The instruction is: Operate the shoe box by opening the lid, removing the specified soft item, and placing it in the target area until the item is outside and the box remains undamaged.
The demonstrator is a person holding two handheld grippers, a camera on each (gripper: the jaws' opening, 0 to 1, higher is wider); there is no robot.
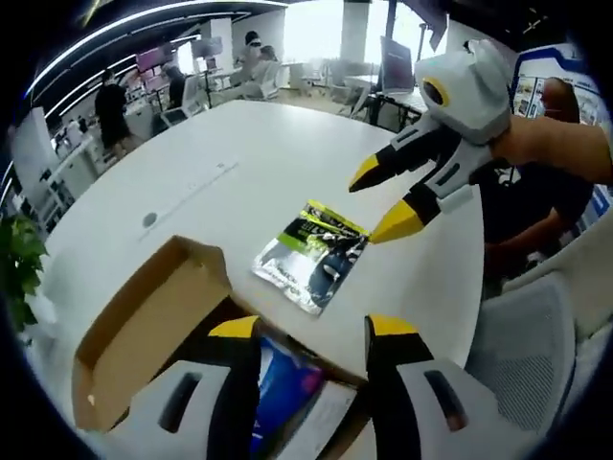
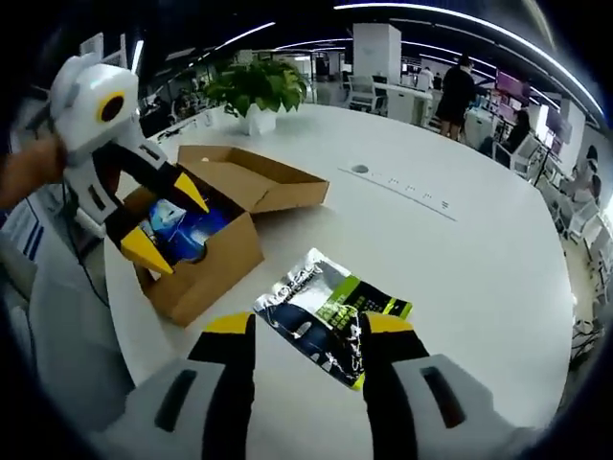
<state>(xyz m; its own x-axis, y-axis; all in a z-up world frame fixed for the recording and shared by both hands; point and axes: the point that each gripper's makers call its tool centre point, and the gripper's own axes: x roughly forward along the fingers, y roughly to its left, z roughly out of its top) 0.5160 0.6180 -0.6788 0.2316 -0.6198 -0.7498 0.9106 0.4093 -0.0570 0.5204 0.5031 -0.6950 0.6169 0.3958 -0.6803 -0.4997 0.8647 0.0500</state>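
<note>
We note a brown cardboard shoe box [image 2: 215,251], silver, black and green soft packet [image 2: 330,314], white table [image 2: 460,259], yellow-tipped black jaws.

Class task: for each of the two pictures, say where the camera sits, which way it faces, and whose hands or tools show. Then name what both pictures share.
Left gripper view: rides on the left claw above the open box, facing across the table to the pouch; the right claw and a hand enter from the right.
Right gripper view: rides on the right claw, over the pouch, facing the box and a plant; the left claw hangs over the box.
Shared: box, pouch, table, both claws open.
</note>
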